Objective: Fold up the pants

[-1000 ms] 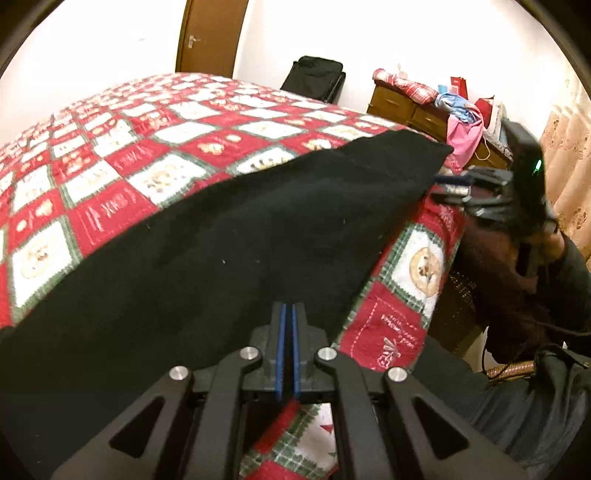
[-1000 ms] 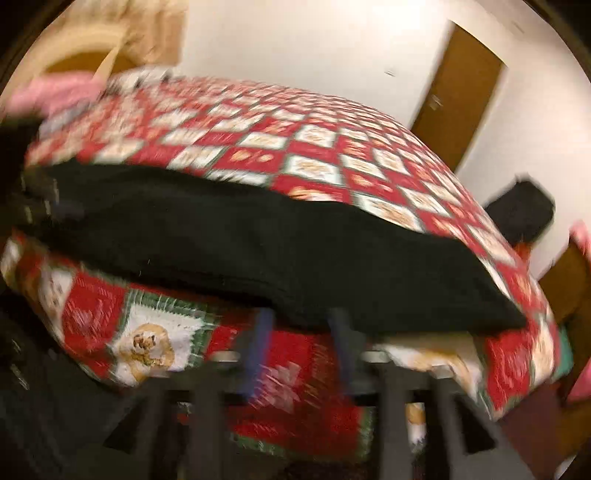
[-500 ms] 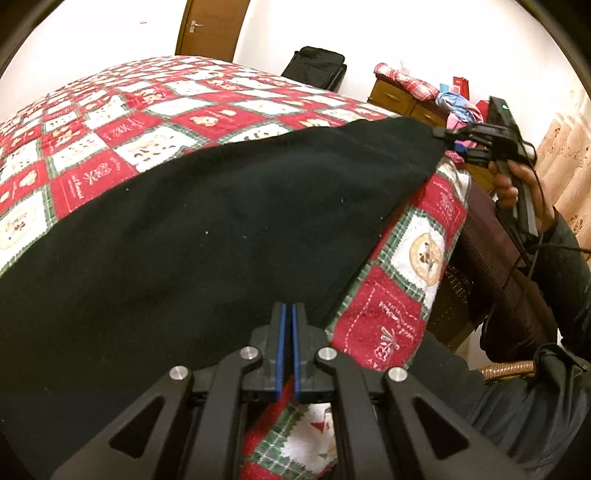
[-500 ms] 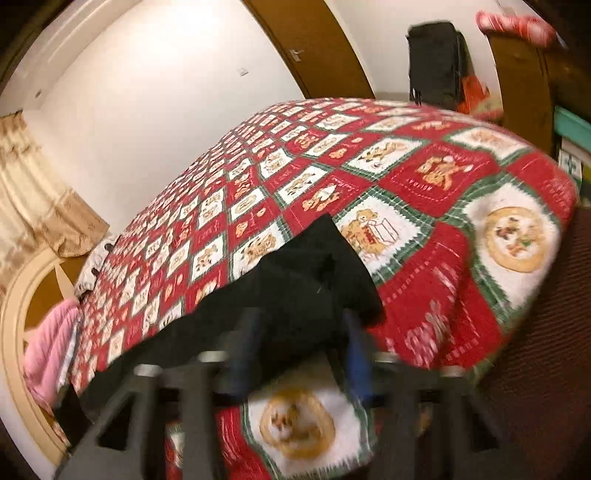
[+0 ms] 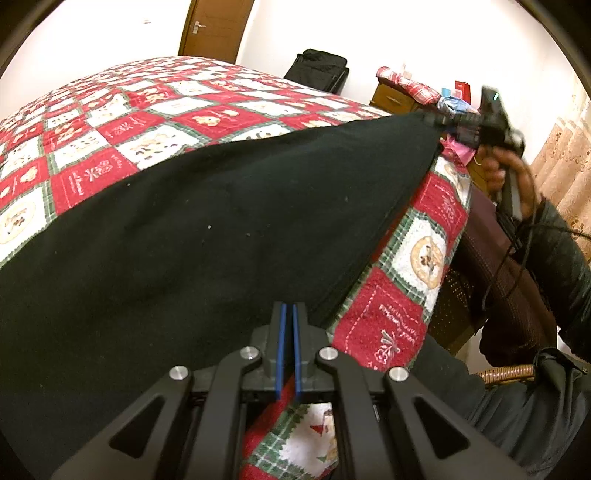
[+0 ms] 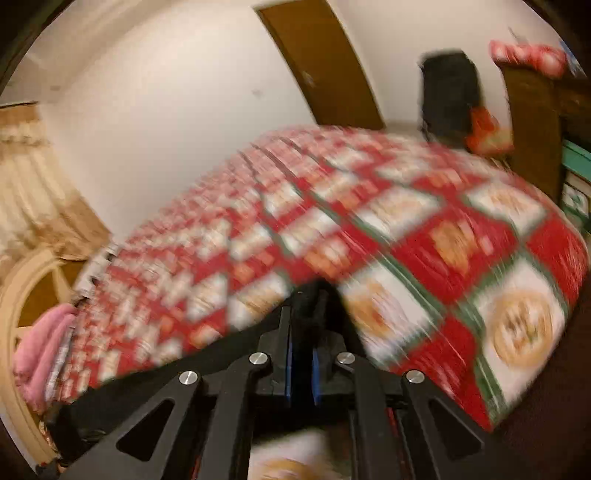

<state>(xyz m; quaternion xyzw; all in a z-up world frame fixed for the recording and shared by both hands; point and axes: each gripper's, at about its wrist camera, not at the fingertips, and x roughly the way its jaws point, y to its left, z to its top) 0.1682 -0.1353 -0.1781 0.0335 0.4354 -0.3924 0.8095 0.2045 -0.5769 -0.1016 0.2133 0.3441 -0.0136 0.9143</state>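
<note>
Pants (image 5: 229, 236) lie spread as a black panel along the bed's (image 5: 155, 122) near edge, left gripper (image 5: 287, 354) clamped on one corner, right gripper (image 6: 301, 354) closing on the other, folding seemingly just beginning.

Both wrist views low, close over the quilt (image 5: 155, 122), facing the door (image 6: 321, 62); right blurred, perhaps rolled.

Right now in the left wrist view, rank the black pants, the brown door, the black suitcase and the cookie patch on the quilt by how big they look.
1. black pants
2. brown door
3. black suitcase; the cookie patch looks much the same size and sits nearer, so I won't rank those two.
</note>
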